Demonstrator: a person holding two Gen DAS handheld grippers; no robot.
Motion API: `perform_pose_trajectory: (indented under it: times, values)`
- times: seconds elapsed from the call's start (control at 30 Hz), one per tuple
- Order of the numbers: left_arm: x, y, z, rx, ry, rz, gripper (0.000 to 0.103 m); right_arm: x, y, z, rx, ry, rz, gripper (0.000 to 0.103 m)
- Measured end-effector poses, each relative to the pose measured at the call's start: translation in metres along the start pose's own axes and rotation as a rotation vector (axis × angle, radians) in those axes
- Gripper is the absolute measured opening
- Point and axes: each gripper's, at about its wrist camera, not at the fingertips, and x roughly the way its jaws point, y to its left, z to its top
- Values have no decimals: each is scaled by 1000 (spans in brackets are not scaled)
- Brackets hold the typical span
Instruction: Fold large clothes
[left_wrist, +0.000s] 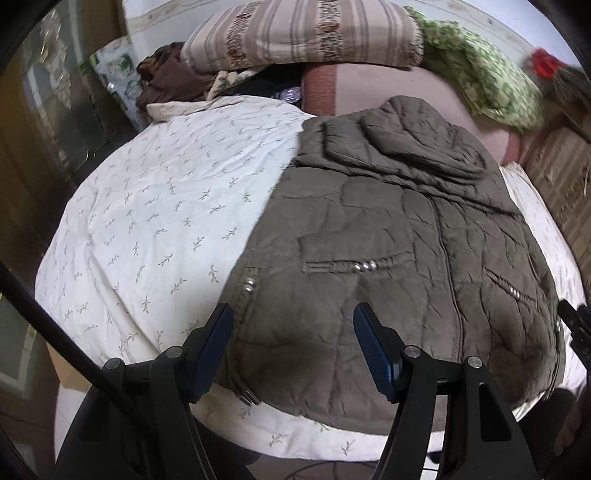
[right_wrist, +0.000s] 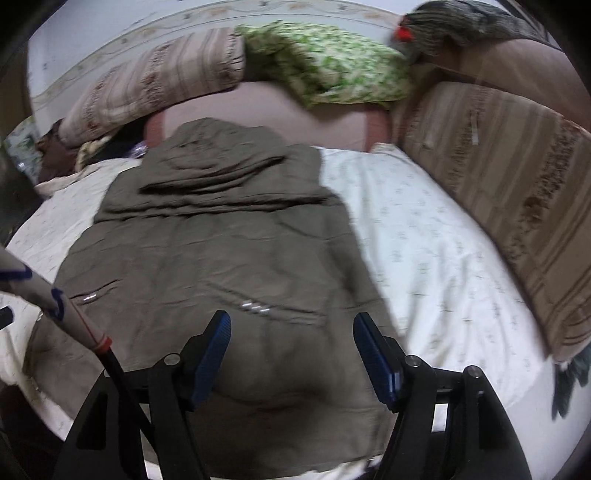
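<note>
Left wrist view: you look steeply down from close above the quilted jacket (left_wrist: 399, 236), toward the headboard end.
Right wrist view: same angle, set further right.
Shared: jacket, bedsheet (left_wrist: 166, 206), striped pillow (left_wrist: 306, 33).

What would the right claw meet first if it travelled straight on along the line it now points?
Most likely the brown quilted padded jacket lying on the bed: the open right claw points down at its lower front. Depth is unclear.

Home bedroom. Bed (left_wrist: 155, 206) under white sheet with small leaf print. Striped rolled quilt (left_wrist: 306, 33) and green floral bedding (left_wrist: 480, 74) piled at far end, against pale wall with patterned border (right_wrist: 122, 33). Striped bolster (right_wrist: 517, 206) along right side. Loose clothes (left_wrist: 166, 77) heaped in corner.
</note>
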Motion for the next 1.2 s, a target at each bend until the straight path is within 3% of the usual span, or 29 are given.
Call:
perform_pose_trajectory:
  times: [0.2, 0.43, 1.2]
  values:
    - [-4, -23, -9, 59, 6, -1, 67, 7, 21, -14, -47, 25, 20, 73]
    - [-3, -35, -13, 82, 17, -28, 67, 15, 11, -21, -25, 60, -12, 73]
    - [34, -20, -16, 46, 99, -30, 67, 40, 4, -28, -4, 135, -52, 74]
